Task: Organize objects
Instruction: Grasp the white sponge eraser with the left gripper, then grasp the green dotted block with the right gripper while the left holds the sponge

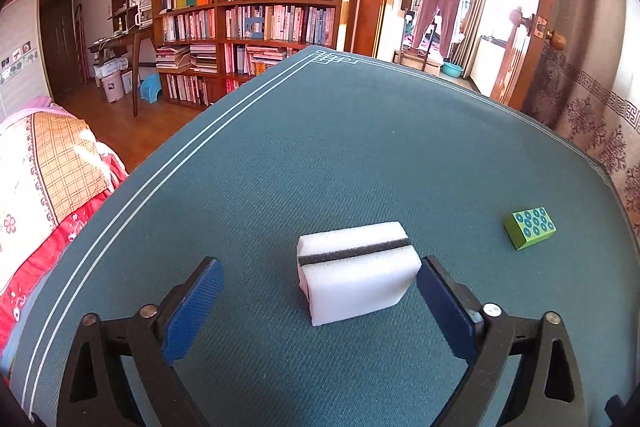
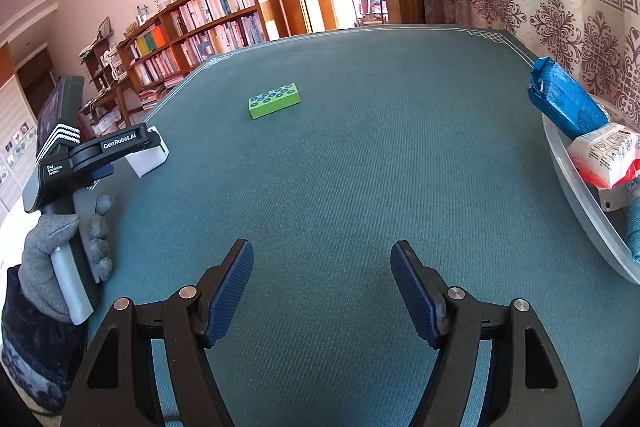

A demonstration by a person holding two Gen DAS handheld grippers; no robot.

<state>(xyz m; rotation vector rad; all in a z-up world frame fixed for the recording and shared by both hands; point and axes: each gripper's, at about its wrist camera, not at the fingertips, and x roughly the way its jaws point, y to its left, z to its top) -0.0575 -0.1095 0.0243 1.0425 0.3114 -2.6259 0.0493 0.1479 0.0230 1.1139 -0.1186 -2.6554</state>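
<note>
A white sponge block [image 1: 356, 279] with a dark stripe lies on the green table mat [image 1: 320, 147]. It sits between the wide-apart jaws of my left gripper [image 1: 320, 267]. The right pad is at the sponge's right edge and the left pad stands well clear of it. The right wrist view shows the same left gripper [image 2: 136, 155] around the sponge [image 2: 150, 159], held by a grey-gloved hand [image 2: 48, 255]. A green tile with blue circles [image 1: 530, 227] [image 2: 274, 99] lies alone further out on the mat. My right gripper [image 2: 322, 249] is open over bare mat with nothing between its fingers.
At the table's right edge stands a pale tray [image 2: 580, 195] holding a blue packet [image 2: 564, 103] and a white-and-red packet [image 2: 604, 151]. A patterned curtain hangs behind it. Bookshelves, a bed and a doorway lie beyond the table's far edge.
</note>
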